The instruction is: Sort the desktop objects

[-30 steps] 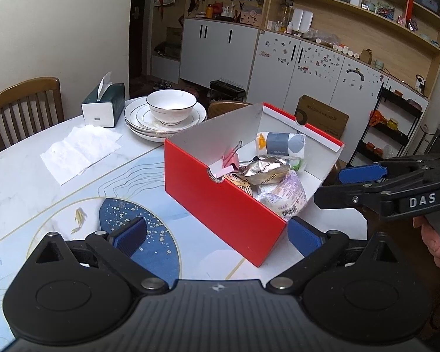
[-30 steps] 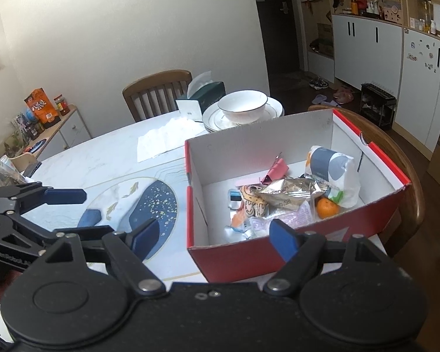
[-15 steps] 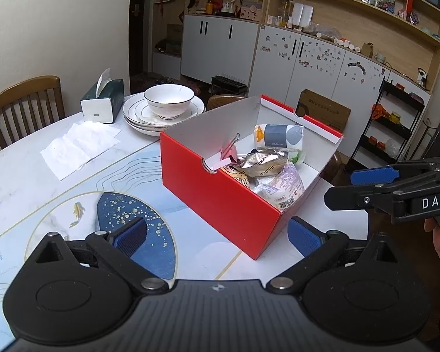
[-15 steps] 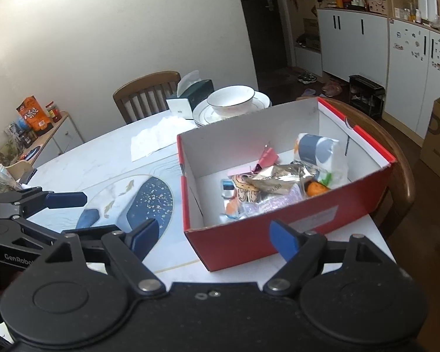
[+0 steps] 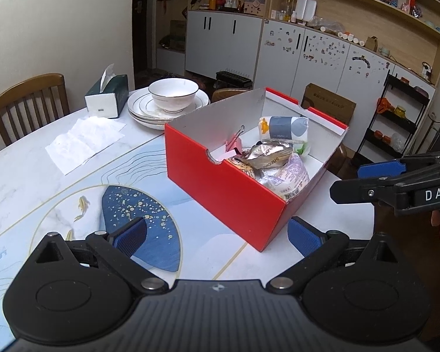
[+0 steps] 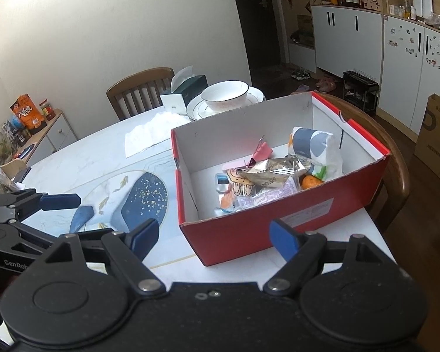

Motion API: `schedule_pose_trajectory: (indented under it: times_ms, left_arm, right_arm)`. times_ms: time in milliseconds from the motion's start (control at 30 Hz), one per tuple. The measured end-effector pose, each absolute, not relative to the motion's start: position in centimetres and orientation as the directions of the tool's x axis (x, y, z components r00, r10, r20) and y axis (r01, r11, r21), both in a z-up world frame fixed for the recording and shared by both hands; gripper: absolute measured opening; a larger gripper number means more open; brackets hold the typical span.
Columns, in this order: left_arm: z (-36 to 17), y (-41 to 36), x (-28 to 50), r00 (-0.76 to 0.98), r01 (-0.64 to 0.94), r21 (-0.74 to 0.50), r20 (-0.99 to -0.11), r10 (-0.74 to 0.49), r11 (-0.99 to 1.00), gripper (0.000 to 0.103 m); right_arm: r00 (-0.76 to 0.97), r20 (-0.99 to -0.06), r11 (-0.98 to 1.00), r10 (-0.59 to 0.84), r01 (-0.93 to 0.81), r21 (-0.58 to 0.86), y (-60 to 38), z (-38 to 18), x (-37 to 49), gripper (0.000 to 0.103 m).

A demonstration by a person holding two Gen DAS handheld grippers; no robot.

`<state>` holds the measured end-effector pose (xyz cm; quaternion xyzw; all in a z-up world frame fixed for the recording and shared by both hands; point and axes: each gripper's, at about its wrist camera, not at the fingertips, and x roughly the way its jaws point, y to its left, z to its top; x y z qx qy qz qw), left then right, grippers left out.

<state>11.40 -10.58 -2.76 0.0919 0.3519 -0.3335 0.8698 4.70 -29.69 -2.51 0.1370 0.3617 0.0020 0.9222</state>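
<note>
- left gripper (image 5: 217, 236): jaws wide apart, nothing between the pads, level
- right gripper (image 6: 212, 236): jaws wide apart, nothing held, sits at left's 3 o'clock

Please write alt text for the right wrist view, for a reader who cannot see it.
An open red box on a marble table holds snack packets, a pink binder clip and an orange. The open right gripper hovers empty in front; the left gripper shows at left.

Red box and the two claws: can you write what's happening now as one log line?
left claw: open, empty | right claw: open, empty | red box: on table, full of snack packets | tissues, bowl: behind box
</note>
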Motion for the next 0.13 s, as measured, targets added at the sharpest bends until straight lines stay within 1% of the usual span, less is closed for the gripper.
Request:
schedule_pose_trajectory:
  times_ms: [133]
  left_arm:
    - [-2.77,-10.22,11.37,0.528,0.642,-0.081,-0.674,-0.517,0.762,0.103]
  right_arm:
    - [0.737,-0.668,0.963,0.102,0.095,0.252,-29.57,-2.48,4.75,0.083]
